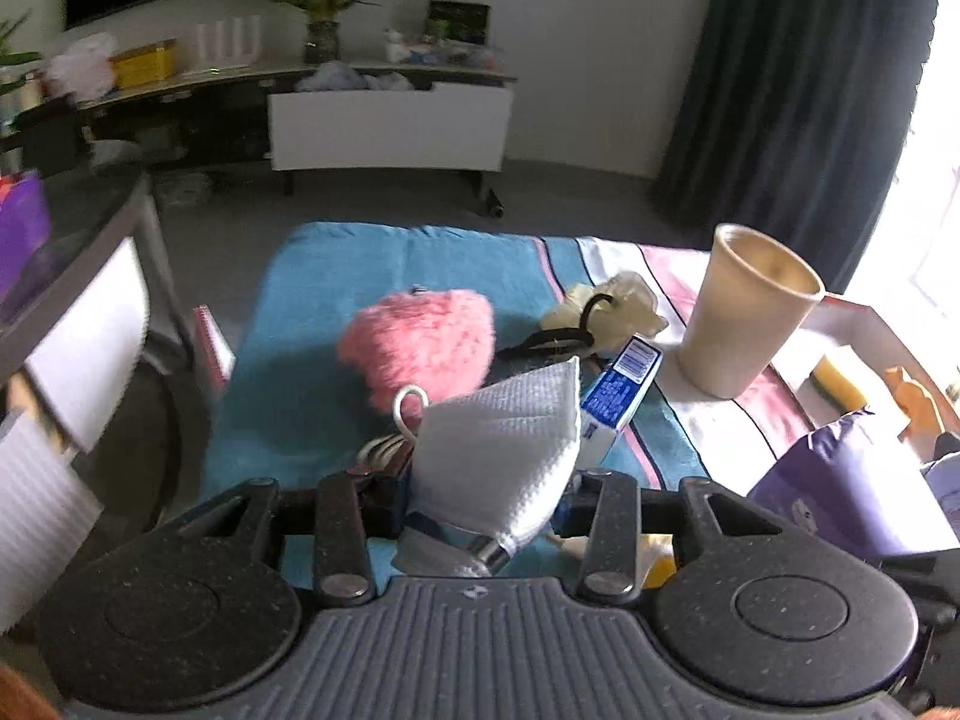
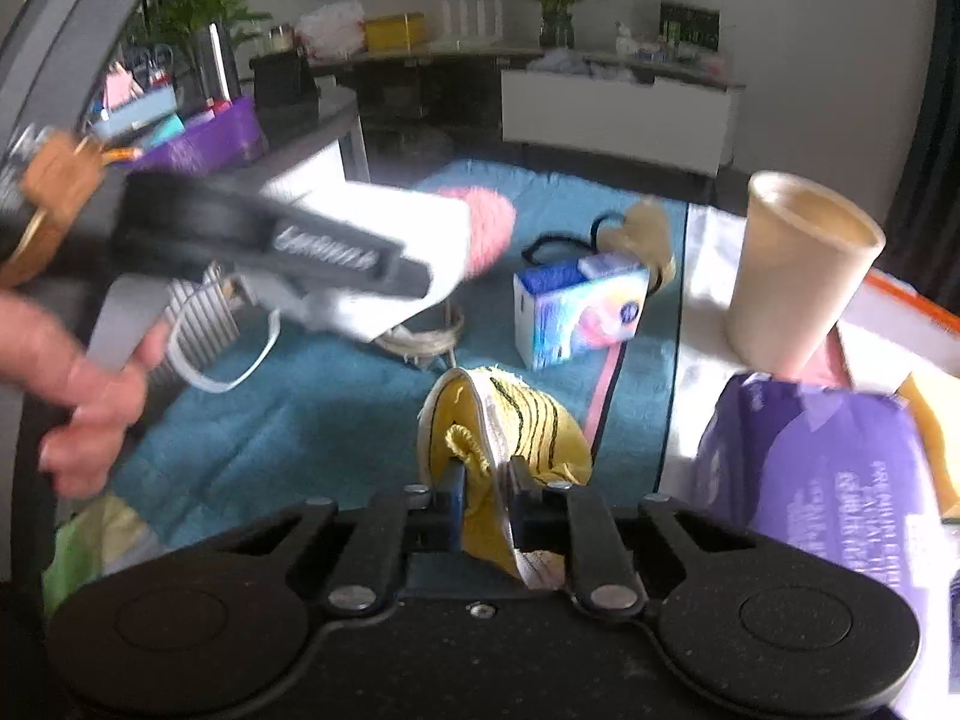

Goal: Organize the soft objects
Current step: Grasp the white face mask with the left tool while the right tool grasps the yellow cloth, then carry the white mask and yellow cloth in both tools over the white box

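My left gripper (image 1: 480,498) is shut on a white folded face mask (image 1: 501,450) and holds it above the teal towel (image 1: 300,324). It also shows in the right wrist view (image 2: 336,258) with the mask (image 2: 420,240) in it. My right gripper (image 2: 483,492) is shut on a yellow cloth with black stripes (image 2: 522,426). A pink fluffy object (image 1: 420,342) lies on the towel. A cream scrunchie with a black hair band (image 1: 606,312) lies behind it. A coiled white cord (image 2: 426,336) lies under the mask.
A blue tissue pack (image 2: 579,312) stands on the towel. A tall beige cup (image 2: 792,270) stands at the right. A purple packet (image 2: 840,468) lies at the near right. A grey side table (image 1: 90,276) is on the left. A green cloth (image 2: 90,546) lies at the near left.
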Motion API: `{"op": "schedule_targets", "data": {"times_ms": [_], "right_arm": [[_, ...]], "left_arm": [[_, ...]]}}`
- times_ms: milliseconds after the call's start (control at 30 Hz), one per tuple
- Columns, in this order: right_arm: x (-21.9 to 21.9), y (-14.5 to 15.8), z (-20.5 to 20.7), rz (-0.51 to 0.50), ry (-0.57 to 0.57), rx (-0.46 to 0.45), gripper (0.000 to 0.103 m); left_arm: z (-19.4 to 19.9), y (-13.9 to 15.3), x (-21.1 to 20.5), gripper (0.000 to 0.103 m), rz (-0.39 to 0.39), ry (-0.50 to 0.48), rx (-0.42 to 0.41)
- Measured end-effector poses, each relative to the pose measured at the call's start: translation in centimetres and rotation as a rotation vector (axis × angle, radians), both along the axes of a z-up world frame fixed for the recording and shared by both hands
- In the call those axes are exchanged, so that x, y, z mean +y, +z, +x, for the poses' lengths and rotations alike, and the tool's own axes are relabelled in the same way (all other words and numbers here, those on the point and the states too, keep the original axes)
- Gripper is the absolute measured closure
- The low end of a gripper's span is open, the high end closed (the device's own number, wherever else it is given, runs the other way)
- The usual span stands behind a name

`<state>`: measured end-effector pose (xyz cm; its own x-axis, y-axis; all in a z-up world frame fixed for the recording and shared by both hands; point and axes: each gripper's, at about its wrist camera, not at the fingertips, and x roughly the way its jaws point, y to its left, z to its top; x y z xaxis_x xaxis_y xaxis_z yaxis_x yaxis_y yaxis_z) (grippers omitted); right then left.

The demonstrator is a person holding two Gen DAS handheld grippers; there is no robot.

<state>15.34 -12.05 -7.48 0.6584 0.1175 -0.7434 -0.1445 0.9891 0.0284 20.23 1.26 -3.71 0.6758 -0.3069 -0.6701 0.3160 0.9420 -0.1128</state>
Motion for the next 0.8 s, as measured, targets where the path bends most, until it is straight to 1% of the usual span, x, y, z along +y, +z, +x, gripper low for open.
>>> {"op": "schedule_targets", "data": {"times_ms": [100,267,433,567,733,800], "right_arm": [[-0.4,1.6,-0.8,0.012,-0.013,-0.047,0.086],[-2.2,4.1,-2.0,0.037,-0.056,-0.105,0.086],[-4.0,6.8,-3.3,0.054,-0.094,-0.163,0.086],[-5.4,8.4,-4.4,0.053,-0.113,-0.201,0.086],[-7.1,9.8,-5.7,0.062,-0.143,-0.234,0.086],[-8.0,10.3,-6.2,0.066,-0.153,-0.246,0.086]], "left_arm": [[-1.6,0.8,0.6,0.061,-0.011,0.047,-0.018],[-3.8,2.6,1.6,0.061,-0.066,0.13,-0.026],[-5.9,4.0,1.4,0.061,-0.108,0.2,-0.022],[-7.2,4.5,0.2,0.061,-0.124,0.198,-0.017],[-8.5,5.3,-1.5,0.061,-0.177,0.199,-0.012],[-8.8,5.8,-2.4,0.061,-0.177,0.198,-0.022]]}}
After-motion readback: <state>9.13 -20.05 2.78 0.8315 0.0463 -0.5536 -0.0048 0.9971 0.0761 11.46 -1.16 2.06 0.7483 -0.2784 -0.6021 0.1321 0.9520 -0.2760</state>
